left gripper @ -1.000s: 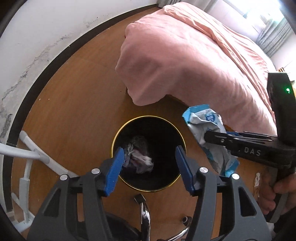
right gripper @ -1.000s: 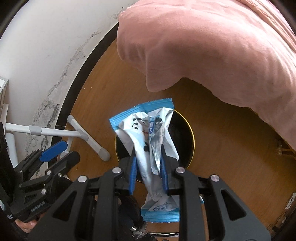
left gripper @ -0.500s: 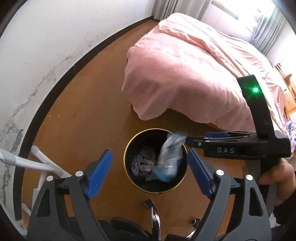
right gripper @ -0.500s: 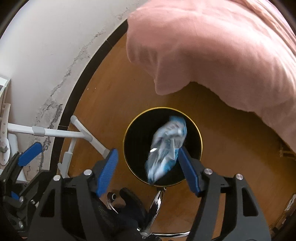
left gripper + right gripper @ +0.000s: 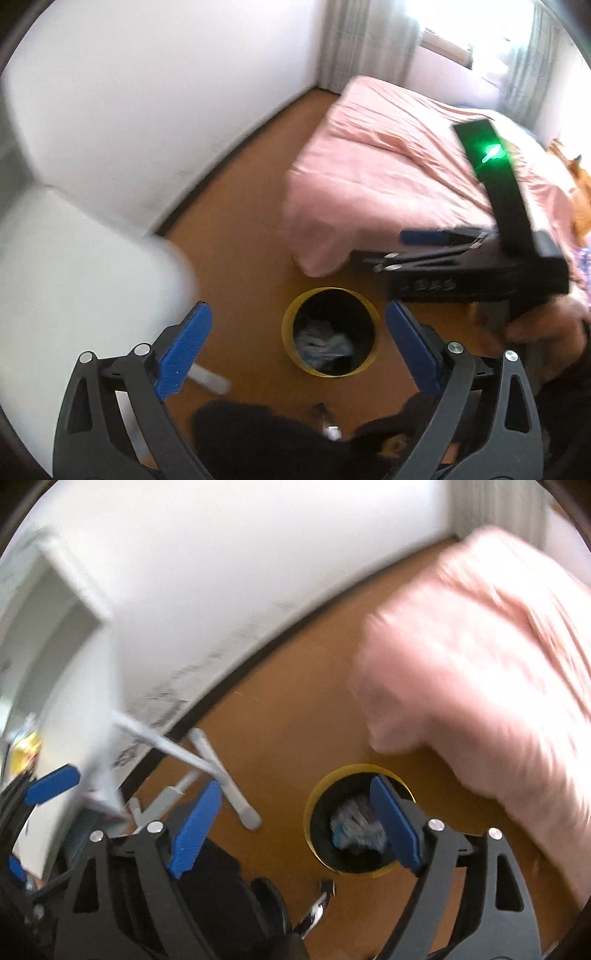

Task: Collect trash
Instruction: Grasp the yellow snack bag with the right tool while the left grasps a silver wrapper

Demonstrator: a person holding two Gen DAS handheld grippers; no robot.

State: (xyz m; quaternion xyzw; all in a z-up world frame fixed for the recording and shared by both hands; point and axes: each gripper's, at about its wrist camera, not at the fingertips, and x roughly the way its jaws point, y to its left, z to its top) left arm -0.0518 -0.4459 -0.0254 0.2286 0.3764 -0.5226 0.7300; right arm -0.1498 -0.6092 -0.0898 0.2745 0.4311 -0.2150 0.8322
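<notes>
A black round trash bin with a yellow rim stands on the wooden floor; it also shows in the right wrist view. Crumpled trash, with the blue-and-white wrapper, lies inside it. My left gripper is open and empty, high above the bin. My right gripper is open and empty, also above the bin; it shows from the side in the left wrist view, to the right of the bin. Both views are blurred.
A bed with a pink cover stands right behind the bin, also in the right wrist view. A white wall with dark skirting runs at the left. A white frame with legs and a white furniture top stand at the left.
My right gripper opened and dropped the blue-and-white wrapper into the bin. Both grippers have since risen and pulled back, so the bin looks smaller and more of the room shows.
</notes>
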